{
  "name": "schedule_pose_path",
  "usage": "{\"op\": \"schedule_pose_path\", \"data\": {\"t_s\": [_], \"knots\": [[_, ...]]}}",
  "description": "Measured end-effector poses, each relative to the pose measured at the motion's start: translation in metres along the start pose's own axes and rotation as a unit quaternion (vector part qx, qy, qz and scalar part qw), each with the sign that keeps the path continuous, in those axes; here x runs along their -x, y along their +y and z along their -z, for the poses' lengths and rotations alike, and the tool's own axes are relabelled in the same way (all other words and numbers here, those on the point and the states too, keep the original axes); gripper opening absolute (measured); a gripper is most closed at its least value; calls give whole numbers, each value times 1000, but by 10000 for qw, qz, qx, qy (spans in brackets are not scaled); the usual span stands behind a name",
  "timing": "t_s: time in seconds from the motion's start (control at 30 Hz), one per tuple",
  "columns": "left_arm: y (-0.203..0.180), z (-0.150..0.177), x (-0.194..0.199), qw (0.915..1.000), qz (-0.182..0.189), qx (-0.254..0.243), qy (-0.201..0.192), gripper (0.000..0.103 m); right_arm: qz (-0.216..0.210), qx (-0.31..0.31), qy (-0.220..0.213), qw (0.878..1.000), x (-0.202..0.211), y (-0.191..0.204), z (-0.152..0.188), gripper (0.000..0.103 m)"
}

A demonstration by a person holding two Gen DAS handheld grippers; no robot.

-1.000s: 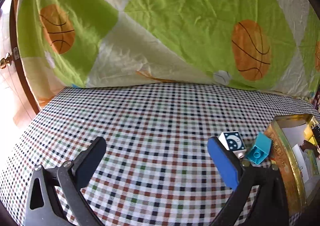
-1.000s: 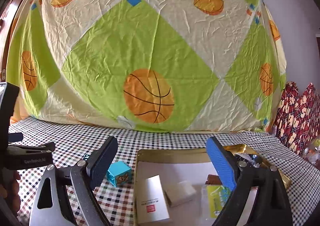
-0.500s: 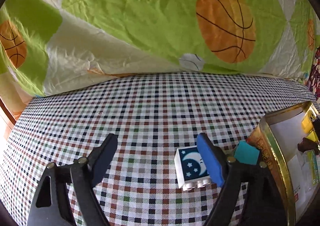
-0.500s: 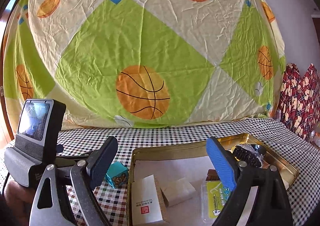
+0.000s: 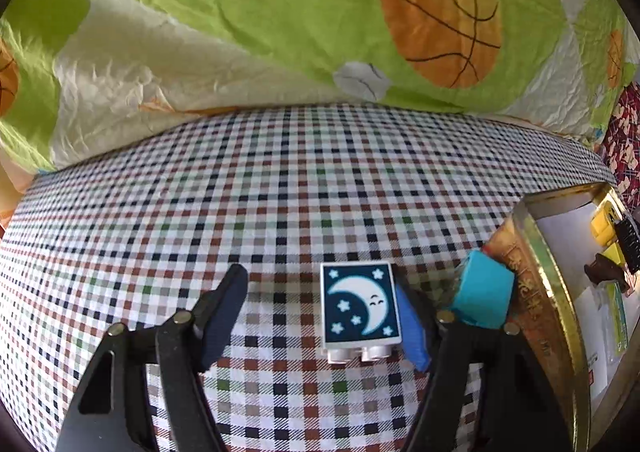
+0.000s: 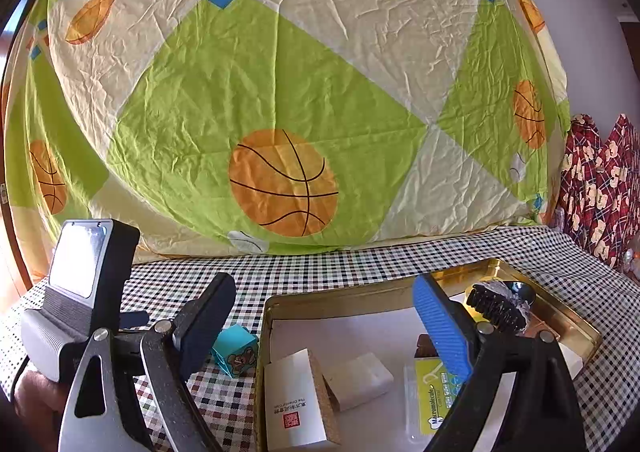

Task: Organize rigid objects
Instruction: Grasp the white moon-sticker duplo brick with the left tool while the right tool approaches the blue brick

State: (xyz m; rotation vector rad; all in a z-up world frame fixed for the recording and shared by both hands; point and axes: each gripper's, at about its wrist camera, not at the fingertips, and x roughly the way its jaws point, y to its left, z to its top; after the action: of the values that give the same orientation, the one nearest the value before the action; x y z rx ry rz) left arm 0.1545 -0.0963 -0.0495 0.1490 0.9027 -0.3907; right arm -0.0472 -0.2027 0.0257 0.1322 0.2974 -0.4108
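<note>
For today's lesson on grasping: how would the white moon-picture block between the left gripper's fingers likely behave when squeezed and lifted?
The moon block looks like hard moulded plastic with studs, so probably stiff and light. Its flat sides suit the left gripper, whose jaws have just been closing around it. Lying flat on the checked cloth, it shouldn't roll, though smooth plastic might slip.

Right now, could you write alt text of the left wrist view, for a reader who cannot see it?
The left gripper, its jaws just closing, straddles a moon-print block lying on the checked cloth; only the blue finger looks in contact. Beside it lies a teal block, against a gold tin.
</note>
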Motion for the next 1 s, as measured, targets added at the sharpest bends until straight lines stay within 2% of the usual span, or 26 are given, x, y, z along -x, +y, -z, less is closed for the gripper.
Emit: {"op": "schedule_pose_path", "data": {"t_s": [0.1, 0.13, 0.2, 0.23, 0.27, 0.3, 0.33, 0.4, 0.47, 0.53, 0.67, 0.7, 0.73, 0.77, 0.87, 1.0], "knots": [[-2, 3, 2, 9998, -159, -95, -63, 43, -10, -12, 4, 10000, 0, 0, 0, 92], [-2, 3, 2, 9998, -140, -127, -77, 31, -19, -5, 17, 10000, 0, 0, 0, 92], [2, 4, 5, 9998, -113, -124, -106, 31, -45, 18, 56, 10000, -2, 1, 1, 92], [5, 5, 8, 9994, -264, -145, -156, 31, -104, 24, 92, 9999, -3, 2, 1, 92], [10, 6, 13, 9979, -563, -184, -246, 31, -253, 7, 142, 9996, -3, 3, 1, 91], [17, 7, 19, 9948, -918, -214, -391, 31, -387, -22, 182, 9991, -4, 4, 1, 86], [25, 7, 25, 9905, -1244, -228, -542, 31, -544, -72, 236, 9982, -4, 7, 1, 80], [43, 6, 38, 9797, -1839, -195, -778, 31, -898, -134, 441, 9949, -4, 17, -1, 77], [70, 3, 48, 9732, -2117, 47, -894, 31, -1165, -100, 637, 9911, -4, 33, -1, 72], [100, 2, 61, 9710, -2151, 433, -951, 31, -1401, -24, 985, 9852, -8, 56, 2, 71], [149, 4, 78, 9620, -2279, 1103, -1026, 31, -1364, -80, 1698, 9760, -31, 89, 15, 71], [160, 6, 81, 9614, -2229, 1243, -1025, 27, -1308, -99, 1878, 9734, -38, 95, 18, 71], [169, 8, 83, 9605, -2217, 1351, -1000, 12, -1240, -124, 2030, 9712, -45, 98, 21, 71], [177, 10, 85, 9580, -2273, 1448, -978, 12, -1175, -163, 2153, 9693, -51, 100, 24, 71], [189, 13, 91, 9526, -2400, 1578, -1006, 12, -876, -91, 2320, 9687, -64, 108, 26, 69], [195, 12, 86, 9558, -2312, 1556, -937, 12, -540, -200, 2740, 9600, -88, 115, 31, 69]]}}
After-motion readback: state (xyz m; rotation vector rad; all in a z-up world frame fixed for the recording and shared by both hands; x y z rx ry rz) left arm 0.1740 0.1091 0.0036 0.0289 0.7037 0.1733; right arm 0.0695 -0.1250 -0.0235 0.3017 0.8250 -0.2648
